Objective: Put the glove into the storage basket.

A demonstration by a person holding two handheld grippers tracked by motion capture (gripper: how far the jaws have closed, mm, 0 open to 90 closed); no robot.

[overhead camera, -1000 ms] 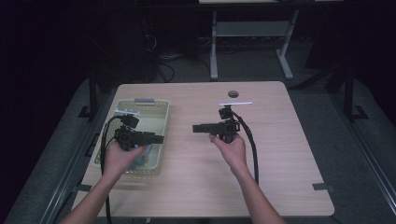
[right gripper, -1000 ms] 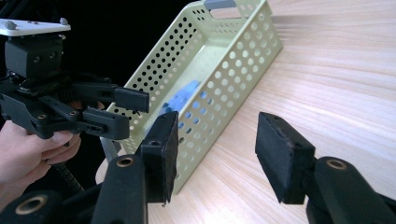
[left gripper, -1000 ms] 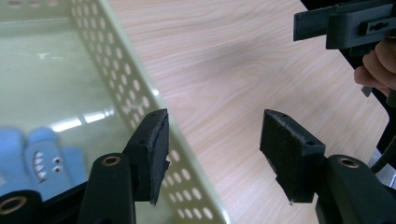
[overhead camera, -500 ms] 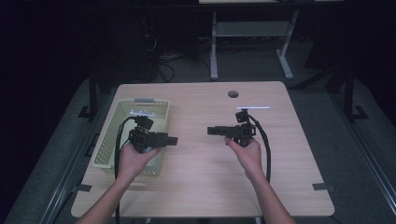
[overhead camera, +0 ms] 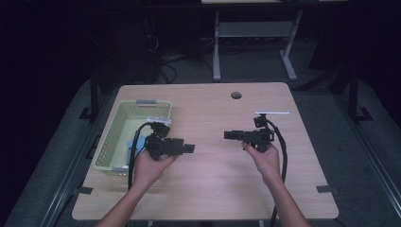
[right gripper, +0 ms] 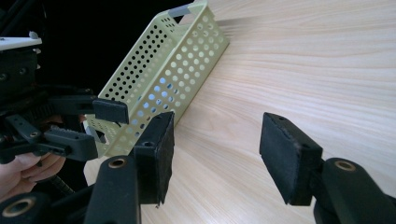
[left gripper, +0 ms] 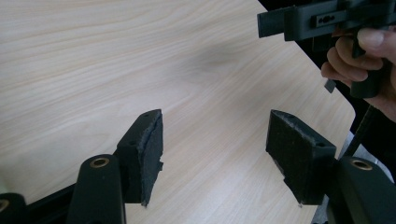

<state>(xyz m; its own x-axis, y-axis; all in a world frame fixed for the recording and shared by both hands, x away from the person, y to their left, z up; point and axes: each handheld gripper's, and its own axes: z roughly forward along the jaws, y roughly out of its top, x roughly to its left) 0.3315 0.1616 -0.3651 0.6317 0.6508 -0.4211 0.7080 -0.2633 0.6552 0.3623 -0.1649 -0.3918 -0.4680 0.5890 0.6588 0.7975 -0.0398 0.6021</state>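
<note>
Both grippers, left (overhead camera: 189, 148) and right (overhead camera: 230, 135), hover empty over the table (overhead camera: 213, 184), fingers apart, left's just opening; next likely reaching into the basket (overhead camera: 112, 137).

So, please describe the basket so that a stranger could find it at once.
Look at the wooden table, then its left edge. The basket lies there, beside the left gripper: pale yellow-green plastic, perforated walls, something blue inside. It is the one container on the table.

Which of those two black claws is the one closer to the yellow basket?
The left claw, held beside the basket's right wall. The right claw is out over bare table, further right. Both point at each other, open and empty.
</note>
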